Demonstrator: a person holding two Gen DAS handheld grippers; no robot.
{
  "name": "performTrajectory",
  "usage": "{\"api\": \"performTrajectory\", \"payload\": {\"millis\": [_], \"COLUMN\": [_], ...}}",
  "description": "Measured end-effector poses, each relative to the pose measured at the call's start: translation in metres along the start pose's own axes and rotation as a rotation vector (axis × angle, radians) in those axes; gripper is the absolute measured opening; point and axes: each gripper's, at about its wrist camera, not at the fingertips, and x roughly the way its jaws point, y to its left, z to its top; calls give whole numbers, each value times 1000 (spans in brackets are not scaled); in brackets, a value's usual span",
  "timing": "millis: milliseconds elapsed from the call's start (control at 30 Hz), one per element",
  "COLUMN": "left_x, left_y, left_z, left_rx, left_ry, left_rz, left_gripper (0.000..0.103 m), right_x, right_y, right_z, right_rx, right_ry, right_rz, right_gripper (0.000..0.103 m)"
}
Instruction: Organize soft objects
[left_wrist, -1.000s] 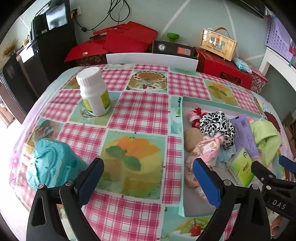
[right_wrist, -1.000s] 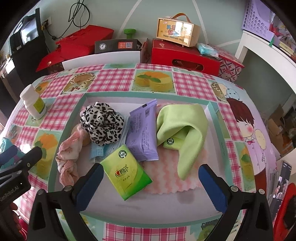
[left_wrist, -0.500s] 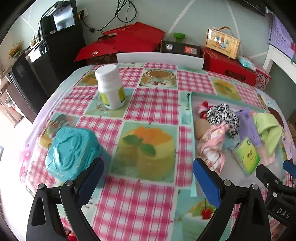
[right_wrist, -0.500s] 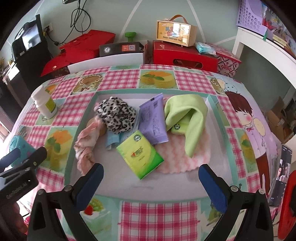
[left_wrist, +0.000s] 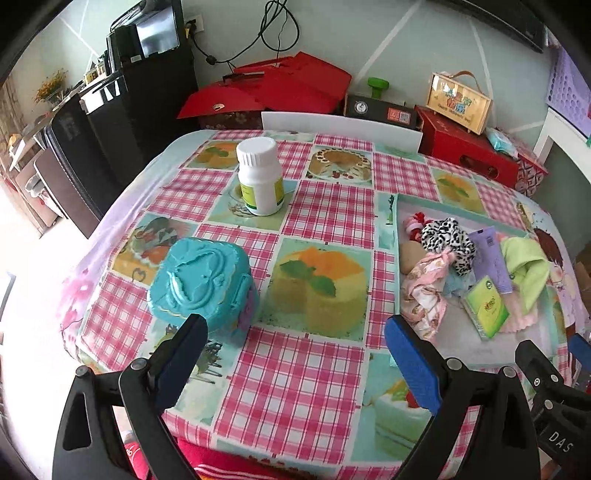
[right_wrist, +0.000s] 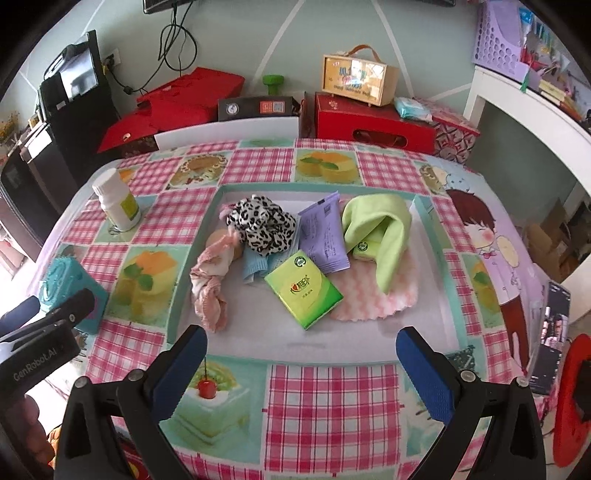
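1. The left gripper (left_wrist: 295, 354) hung above the near edge of the table (left_wrist: 325, 365), its jaws spread wide with nothing between them; the right gripper (right_wrist: 301, 363) hung the same way, also gaping and empty.
2. The soft things lay gathered in the tray (right_wrist: 369, 343) just ahead of the right gripper: a leopard-print scrunchie (right_wrist: 264, 225), a pink cloth (right_wrist: 210, 284), a blue cloth (right_wrist: 255, 267), a green towel (right_wrist: 380, 229) and a pink wavy mat (right_wrist: 373, 299).
3. A green tissue pack (right_wrist: 303, 288) and a purple packet (right_wrist: 325, 236) lay among them, touching the cloths.
4. Ahead and left of the left gripper stood a blue box (left_wrist: 201, 284), and farther ahead a white bottle (left_wrist: 260, 177), both outside the tray and well apart from the soft things.
5. By my judgement the scene fitted two stages: soft things heaped in the tray awaiting sorting, or already collected there with both grippers clear.
6. Any grasp on these cloths would call for a low approach and a pinch on a raised fold, since flat fabric slips from the pads
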Motion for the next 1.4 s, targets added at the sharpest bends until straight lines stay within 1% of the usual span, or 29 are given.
{"api": "performTrajectory", "payload": {"millis": [200, 433, 567, 733, 1067, 1200, 1400], "left_x": [-17, -30, -32, -24, -11, -8, -11], "left_y": [-1, 3, 5, 8, 17, 19, 20], "left_z": [-4, -9, -12, -20, -32, -34, -33], "left_rx": [14, 14, 22, 40, 35, 35, 33], "left_ry": [-4, -10, -9, 9, 30, 44, 40], "left_rz": [-7, 12, 26, 46, 46, 45, 41], "left_gripper": [97, 97, 97, 97, 97, 97, 97], "right_x": [-20, -40, -44, -40, -25, -18, -5], "right_y": [-3, -4, -3, -1, 6, 11, 15], "right_z": [-2, -4, -6, -11, -20, -24, -30], "right_rx": [10, 9, 4, 6, 0, -20, -55], "right_ry": [-15, -31, -30, -20, -5, 13, 47], "right_rz": [-12, -16, -16, 0, 35, 19, -29], "right_gripper": [103, 103, 103, 103, 103, 103, 103]}}
